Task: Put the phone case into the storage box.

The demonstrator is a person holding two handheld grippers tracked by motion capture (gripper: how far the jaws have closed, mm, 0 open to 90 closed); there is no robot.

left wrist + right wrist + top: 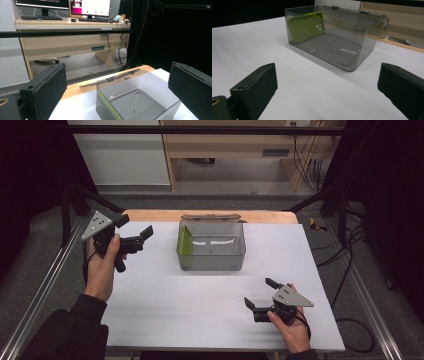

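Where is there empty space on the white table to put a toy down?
The widest bare patch is the white table in front of the clear box, between the left gripper and right gripper. Narrower bare strips run along either side of the box. Inside the box, a green phone case leans against one wall; its floor looks free.

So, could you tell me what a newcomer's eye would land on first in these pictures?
Probably the green phone case, leaning on edge against one end wall inside the clear box at the middle of the white table. Next, the two open grippers: the left gripper raised beside the box, and the right gripper near the table's front.
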